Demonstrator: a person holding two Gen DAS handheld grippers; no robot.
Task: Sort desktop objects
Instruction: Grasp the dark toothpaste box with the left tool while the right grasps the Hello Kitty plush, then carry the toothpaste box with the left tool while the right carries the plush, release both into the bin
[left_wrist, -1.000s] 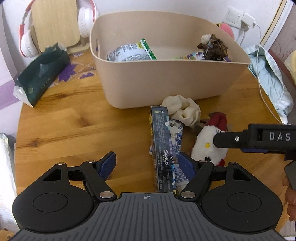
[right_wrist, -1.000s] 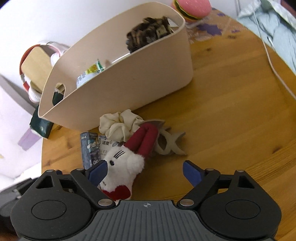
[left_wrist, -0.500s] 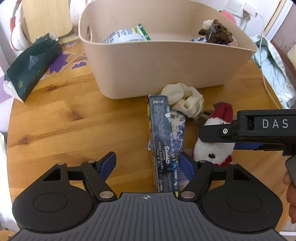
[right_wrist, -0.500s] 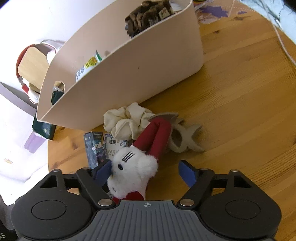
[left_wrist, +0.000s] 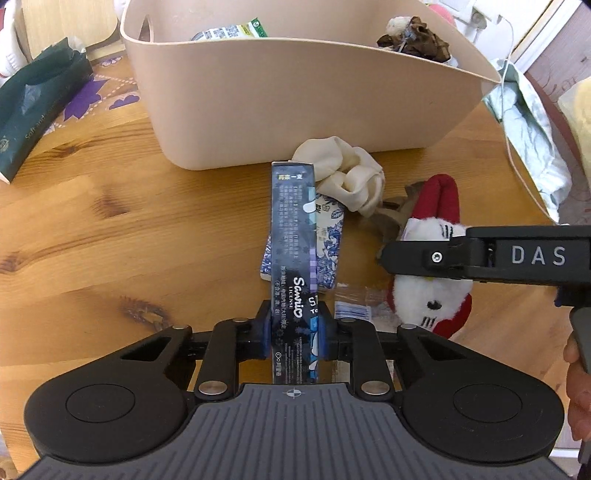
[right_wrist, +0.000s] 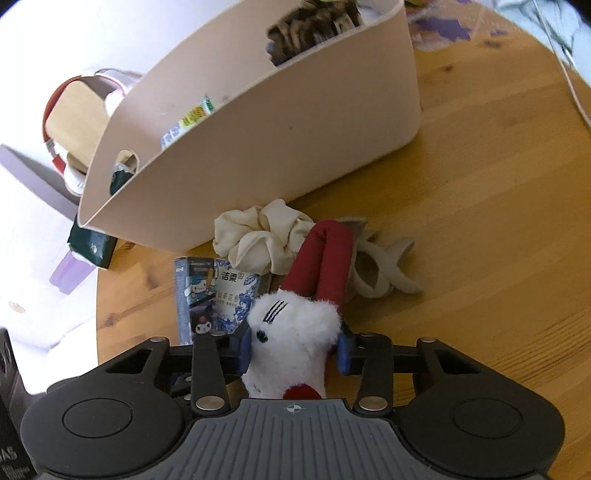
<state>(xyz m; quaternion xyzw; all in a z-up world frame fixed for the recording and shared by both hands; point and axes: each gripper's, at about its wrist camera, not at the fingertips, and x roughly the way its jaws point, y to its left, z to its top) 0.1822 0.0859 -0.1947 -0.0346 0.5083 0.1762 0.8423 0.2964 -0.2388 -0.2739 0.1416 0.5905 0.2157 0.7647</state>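
Partly sorted — a packet and a brown bow already in the bin. Left claw just clamped on the box, right claw closing onto the plush — both yet to be binned. Left on the table by the bin: scrunchie, tissue pack, hair clip.

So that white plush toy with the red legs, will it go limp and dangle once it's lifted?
Probably, in part. The plush toy looks soft and fluffy, so it should squash under the right hand-held gripper, whose jaws have just been closing onto its body. Its long red legs look thin and unsupported, so they would likely droop. It seems light for its size and unlikely to slip.
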